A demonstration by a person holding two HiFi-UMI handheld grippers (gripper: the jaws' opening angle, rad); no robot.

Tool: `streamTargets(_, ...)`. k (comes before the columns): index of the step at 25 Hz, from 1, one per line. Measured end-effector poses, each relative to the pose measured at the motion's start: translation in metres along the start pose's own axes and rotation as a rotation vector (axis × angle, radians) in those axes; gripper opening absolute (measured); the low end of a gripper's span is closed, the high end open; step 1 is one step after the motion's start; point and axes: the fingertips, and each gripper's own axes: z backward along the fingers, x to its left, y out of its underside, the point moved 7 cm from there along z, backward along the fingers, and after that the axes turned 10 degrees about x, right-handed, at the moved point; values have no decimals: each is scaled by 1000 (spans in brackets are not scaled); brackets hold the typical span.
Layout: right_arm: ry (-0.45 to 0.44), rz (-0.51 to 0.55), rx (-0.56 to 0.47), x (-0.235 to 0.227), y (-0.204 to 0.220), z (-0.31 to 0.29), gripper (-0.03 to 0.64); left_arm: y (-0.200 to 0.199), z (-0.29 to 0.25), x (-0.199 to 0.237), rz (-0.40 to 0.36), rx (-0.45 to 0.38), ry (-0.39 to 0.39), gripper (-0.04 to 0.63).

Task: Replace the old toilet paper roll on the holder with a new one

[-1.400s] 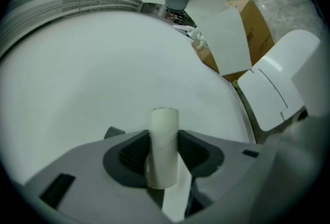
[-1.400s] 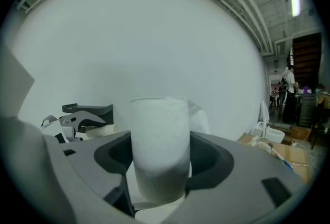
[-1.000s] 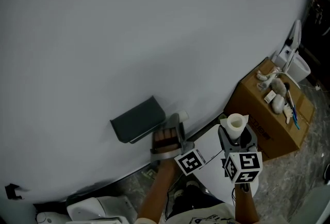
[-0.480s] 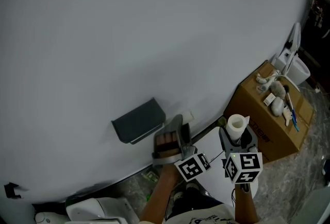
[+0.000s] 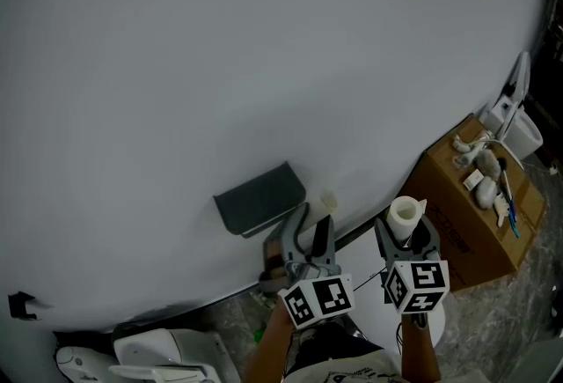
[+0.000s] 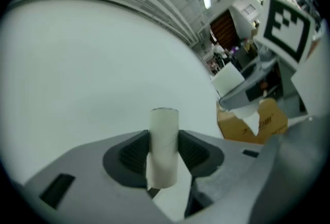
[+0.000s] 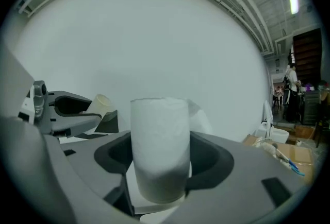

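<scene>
Old toilet paper roll (image 6: 164, 145): down to a bare cardboard tube, off the holder (image 5: 261, 198) and held in your left gripper (image 5: 310, 224). Both pads press on the tube's sides, so the claw is clamped on it. In the left gripper view the tube stands crosswise between the jaws, with its top end poking out above them. In the head view the tube shows as a pale stub just right of the holder, near it but not touching. The holder is a dark grey, box-like piece fixed to the white wall (image 5: 264, 64), tilted in the picture, and nothing is on it. New toilet paper roll (image 7: 159, 148): thick, white, and gripped in your right gripper (image 5: 405, 230), jaws closed on its flanks. It stands upright with its hollow core facing the head camera, and a loose corner of sheet sticks out at its upper right. The two grippers sit side by side in front of the wall, left one nearer the holder, and the right one is well apart from it. Their marker cubes (image 5: 317, 302) face the head camera. From the right gripper view the left claw and its tube appear at the left edge, with the holder's dark face just behind them. A cardboard box (image 5: 475, 214) stands on the floor to the right against the wall. Small pale items lie on its top, but I cannot tell what they are.
</scene>
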Motion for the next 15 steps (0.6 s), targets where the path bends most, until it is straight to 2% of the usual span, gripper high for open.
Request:
streamTargets(3,-18,5,-1,8,-1,-2,311,1,15,17,173,-76,65,183)
streamTargets(7,-41,14,-3,20,-1,-5,312,6,38,41,383,-210,113,183)
streamTargets(9,-56,18,-2,25,-1,-7,312,14,49,52,494,-237,129,183)
streamTargets(11,-71,24,-1,31,-1,-8,311,26,56,63,540,-233,118,183)
streamTargets(15,-104,28,-3,43,-2,-11,311,46,68,79,561,-229,49,183)
